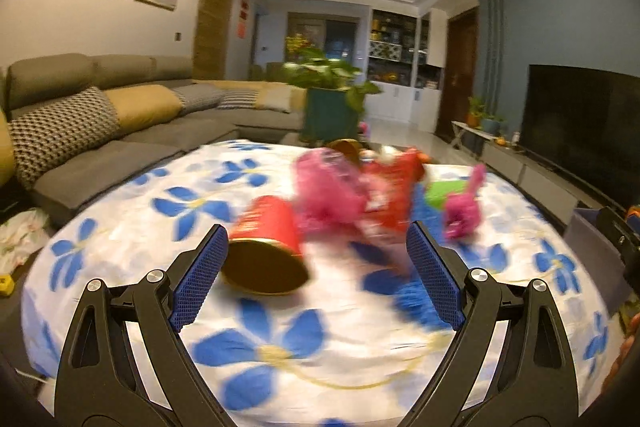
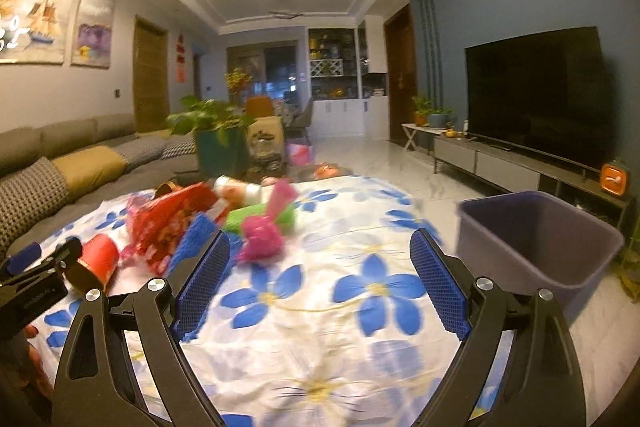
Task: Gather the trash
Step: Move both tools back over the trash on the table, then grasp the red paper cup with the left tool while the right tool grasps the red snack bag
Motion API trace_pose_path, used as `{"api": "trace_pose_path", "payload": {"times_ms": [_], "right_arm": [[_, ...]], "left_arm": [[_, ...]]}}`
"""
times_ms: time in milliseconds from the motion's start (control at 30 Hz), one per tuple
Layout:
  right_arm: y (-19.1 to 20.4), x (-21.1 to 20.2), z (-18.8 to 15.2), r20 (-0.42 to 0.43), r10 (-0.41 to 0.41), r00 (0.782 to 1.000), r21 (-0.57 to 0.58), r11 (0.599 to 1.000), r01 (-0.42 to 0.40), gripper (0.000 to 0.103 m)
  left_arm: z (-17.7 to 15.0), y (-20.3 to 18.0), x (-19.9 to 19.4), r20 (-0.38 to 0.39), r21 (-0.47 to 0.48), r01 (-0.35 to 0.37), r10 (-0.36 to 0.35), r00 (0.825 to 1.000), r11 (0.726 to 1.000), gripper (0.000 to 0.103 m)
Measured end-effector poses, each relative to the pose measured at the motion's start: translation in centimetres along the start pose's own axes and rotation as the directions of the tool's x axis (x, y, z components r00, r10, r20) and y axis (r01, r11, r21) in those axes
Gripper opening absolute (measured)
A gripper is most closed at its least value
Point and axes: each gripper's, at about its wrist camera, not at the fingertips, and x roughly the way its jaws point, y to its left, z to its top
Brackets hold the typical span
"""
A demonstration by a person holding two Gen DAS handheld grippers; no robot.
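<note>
A heap of trash lies on the flower-print tablecloth (image 1: 132,227). A red paper cup (image 1: 266,245) lies on its side, mouth toward me, just inside the left finger of my open, empty left gripper (image 1: 316,247). Behind it lie a pink bag (image 1: 324,187), a red wrapper (image 1: 390,187), a green pack (image 1: 440,193) and a pink crumpled piece (image 1: 460,211). My right gripper (image 2: 320,255) is open and empty above the cloth. Left of it lie the pink piece (image 2: 260,239), green pack (image 2: 248,217), red wrapper (image 2: 168,223) and cup (image 2: 98,259). The left gripper's body (image 2: 36,283) shows at the left edge.
A grey-purple waste bin (image 2: 536,243) stands on the floor at the table's right; its corner also shows in the left wrist view (image 1: 584,239). A sofa (image 1: 100,131) runs along the left. A potted plant (image 1: 332,99) stands beyond the table. A TV (image 2: 536,91) on a low console is at the right.
</note>
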Motion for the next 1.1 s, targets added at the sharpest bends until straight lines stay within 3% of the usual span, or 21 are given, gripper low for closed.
{"api": "trace_pose_path", "payload": {"times_ms": [300, 400, 700, 900, 1100], "right_arm": [[4.8, 2.3, -1.1, -0.041, 0.082, 0.996, -0.041, 0.996, -0.084, 0.088], [6.1, 2.9, -1.2, -0.052, 0.106, 0.993, -0.050, 0.993, -0.109, 0.088], [9.7, 4.7, -1.0, -0.065, 0.166, 0.984, -0.085, 0.982, -0.171, 0.087], [12.3, 6.4, -0.8, -0.087, 0.200, 0.976, -0.100, 0.973, -0.209, 0.083], [14.3, 8.5, -0.8, -0.136, 0.220, 0.966, -0.118, 0.964, -0.237, 0.072]], "left_arm": [[-1.0, 5.9, 1.0, -0.034, -0.064, -0.042, 0.039, 0.999, 0.997, 0.089], [-1.3, 6.5, 1.5, -0.045, -0.061, -0.055, 0.052, 0.998, 0.997, 0.089], [-1.1, 6.9, 3.8, -0.098, -0.022, -0.072, 0.069, 0.993, 0.997, 0.076], [-1.0, 7.1, 5.3, -0.143, -0.019, -0.043, 0.040, 0.989, 0.999, 0.056], [-0.7, 7.7, 6.6, -0.177, -0.053, 0.004, -0.014, 0.984, 0.999, 0.021]]}}
